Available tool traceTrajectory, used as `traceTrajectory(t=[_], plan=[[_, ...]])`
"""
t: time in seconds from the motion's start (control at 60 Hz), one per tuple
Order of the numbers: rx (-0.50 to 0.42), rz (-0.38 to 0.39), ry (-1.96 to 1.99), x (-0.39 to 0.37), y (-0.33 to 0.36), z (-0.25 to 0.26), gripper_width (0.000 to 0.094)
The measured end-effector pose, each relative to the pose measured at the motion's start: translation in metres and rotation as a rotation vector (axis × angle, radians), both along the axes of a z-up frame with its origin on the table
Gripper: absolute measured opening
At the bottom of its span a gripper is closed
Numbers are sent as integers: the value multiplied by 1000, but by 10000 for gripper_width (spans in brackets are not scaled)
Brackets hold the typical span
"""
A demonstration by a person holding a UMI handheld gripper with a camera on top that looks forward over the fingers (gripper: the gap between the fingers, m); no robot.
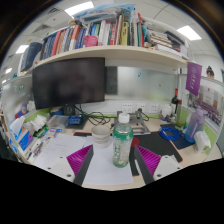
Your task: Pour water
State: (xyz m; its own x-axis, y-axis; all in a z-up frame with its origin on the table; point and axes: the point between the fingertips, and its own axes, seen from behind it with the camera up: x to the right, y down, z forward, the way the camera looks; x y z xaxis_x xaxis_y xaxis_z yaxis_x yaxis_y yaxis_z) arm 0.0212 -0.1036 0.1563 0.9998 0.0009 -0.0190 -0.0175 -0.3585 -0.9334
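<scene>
A clear water bottle with a white cap and a green label stands upright on the white desk. It stands between my fingers, nearer the right one, with a gap at each side. My gripper is open. Its purple pads show on the left finger and on the right finger. A clear cup-like thing stands just behind the bottle to its left; I cannot tell what is in it.
A dark monitor stands at the back left under a shelf of books. Small cluttered items lie along the back of the desk. A blue box and a white container stand at the right.
</scene>
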Motion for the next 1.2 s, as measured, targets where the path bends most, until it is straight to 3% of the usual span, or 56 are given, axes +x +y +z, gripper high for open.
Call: traceTrajectory(t=[0.317, 0.45, 0.55, 0.733, 0.933, 1.1, 1.2], plan=[[-17, 21, -15, 19, 81, -71, 859], [29, 8, 2, 28, 102, -70, 703], [75, 3, -19, 32, 115, -63, 525], [76, 27, -19, 30, 126, -64, 395], [12, 46, -34, 38, 130, -65, 303], [-3, 32, -180, 71, 132, -31, 303], [-4, 72, -401, 89, 146, -14, 302]])
